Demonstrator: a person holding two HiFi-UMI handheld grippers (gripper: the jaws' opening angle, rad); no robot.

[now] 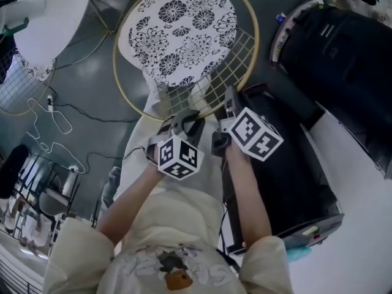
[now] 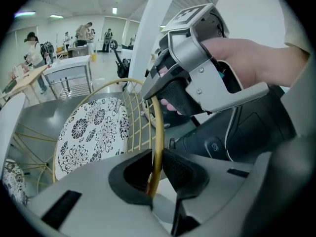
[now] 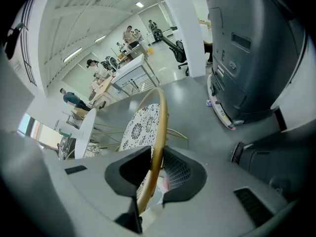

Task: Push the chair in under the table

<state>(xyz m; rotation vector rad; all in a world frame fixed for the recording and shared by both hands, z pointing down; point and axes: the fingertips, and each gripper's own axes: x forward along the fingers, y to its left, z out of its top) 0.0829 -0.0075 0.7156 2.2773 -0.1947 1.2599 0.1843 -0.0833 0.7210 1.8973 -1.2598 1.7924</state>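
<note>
The chair has a black-and-white flowered seat [image 1: 184, 32] inside a gold wire ring, and a gold grid back [image 1: 223, 72]. The white round table [image 1: 52, 17] stands at the upper left, beyond the seat. My left gripper [image 1: 185, 120] and right gripper [image 1: 229, 100] sit side by side at the top of the back. In the left gripper view the gold back rim [image 2: 156, 125] runs between the pads of the left gripper [image 2: 157, 158], which is shut on it. In the right gripper view the same rim [image 3: 159, 125] is clamped in the right gripper [image 3: 157, 163].
A large black machine [image 1: 343, 60] stands at the right, and a black case [image 1: 288, 176] is close beside my right arm. Cables [image 1: 49, 127] trail over the grey floor at the left. Far off are people and a metal table [image 2: 74, 73].
</note>
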